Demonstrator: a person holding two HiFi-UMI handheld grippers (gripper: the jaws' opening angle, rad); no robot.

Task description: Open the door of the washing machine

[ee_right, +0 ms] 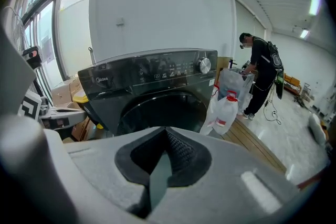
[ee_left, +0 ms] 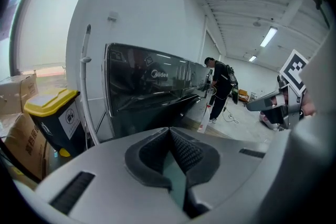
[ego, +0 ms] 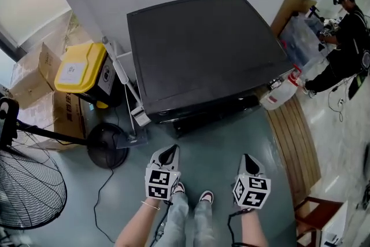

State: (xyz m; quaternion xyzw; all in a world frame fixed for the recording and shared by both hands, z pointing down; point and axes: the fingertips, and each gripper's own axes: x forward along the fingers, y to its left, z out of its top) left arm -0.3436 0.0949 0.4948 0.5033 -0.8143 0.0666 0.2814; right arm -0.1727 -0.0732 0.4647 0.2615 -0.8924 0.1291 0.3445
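- The left gripper [ego: 170, 153] is held closed, nothing clamped.
- The right gripper [ego: 248, 160] is likewise held closed, empty.
- The door [ee_right: 157, 110] of the washing machine [ego: 202, 49] is seen shut, untouched.

Empty-jawed left tool [ego: 171, 151] pressed together; right tool [ego: 248, 161] likewise.

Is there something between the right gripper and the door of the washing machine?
Nothing visible: bare floor lies between the right gripper and the closed door. The white jug stands beside the machine.
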